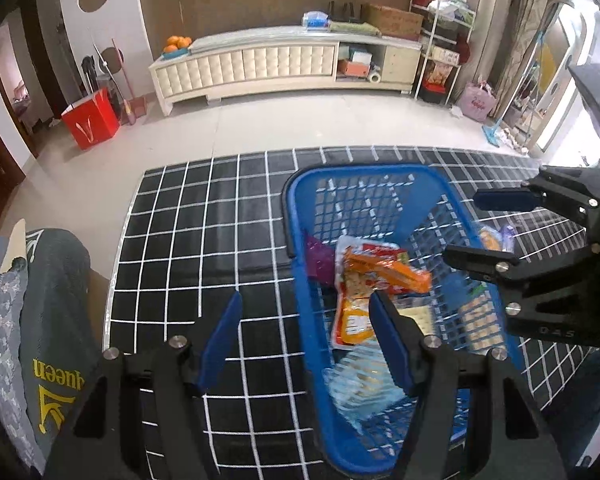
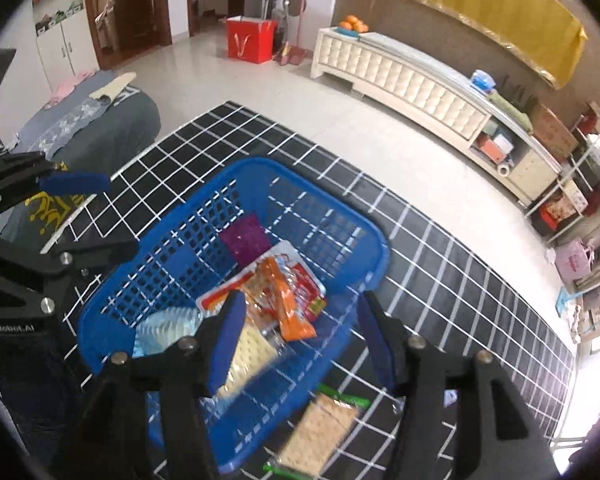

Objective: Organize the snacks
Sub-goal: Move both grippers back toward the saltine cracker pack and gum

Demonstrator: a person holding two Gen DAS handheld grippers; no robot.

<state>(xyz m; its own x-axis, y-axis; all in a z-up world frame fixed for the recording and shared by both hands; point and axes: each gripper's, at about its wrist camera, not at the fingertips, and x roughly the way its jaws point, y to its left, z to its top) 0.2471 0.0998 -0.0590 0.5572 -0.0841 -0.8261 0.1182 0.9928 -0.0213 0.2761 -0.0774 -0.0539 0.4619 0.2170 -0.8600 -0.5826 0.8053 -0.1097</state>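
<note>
Since the blue perforated plastic basket (image 2: 172,240) sits on the black table with white grid lines (image 1: 204,216), it serves as the collecting bin, and most snacks already lie inside it. Inside the basket: an orange foil snack packet (image 2: 290,300) on top of a red-and-white flat pack (image 2: 306,276), a purple wrapper (image 2: 246,238) toward the far wall, a clear pale-blue bag (image 2: 162,326) by the near-left corner. One clear cracker pack with green ends (image 2: 320,436) lies on the table outside the basket, just beside its near-right wall; judged the next item to move.

Left gripper (image 1: 304,338) hovers over the basket's left rim, fingers spread wide, nothing between them. Right gripper (image 2: 300,338) hangs above the basket's near end, likewise wide and empty.

Hard to read: pack labels are motion-blurred. In the left view a yellow-and-lilac item (image 1: 496,236) beyond the basket's right wall is half hidden by the right gripper; identity unclear.
</note>
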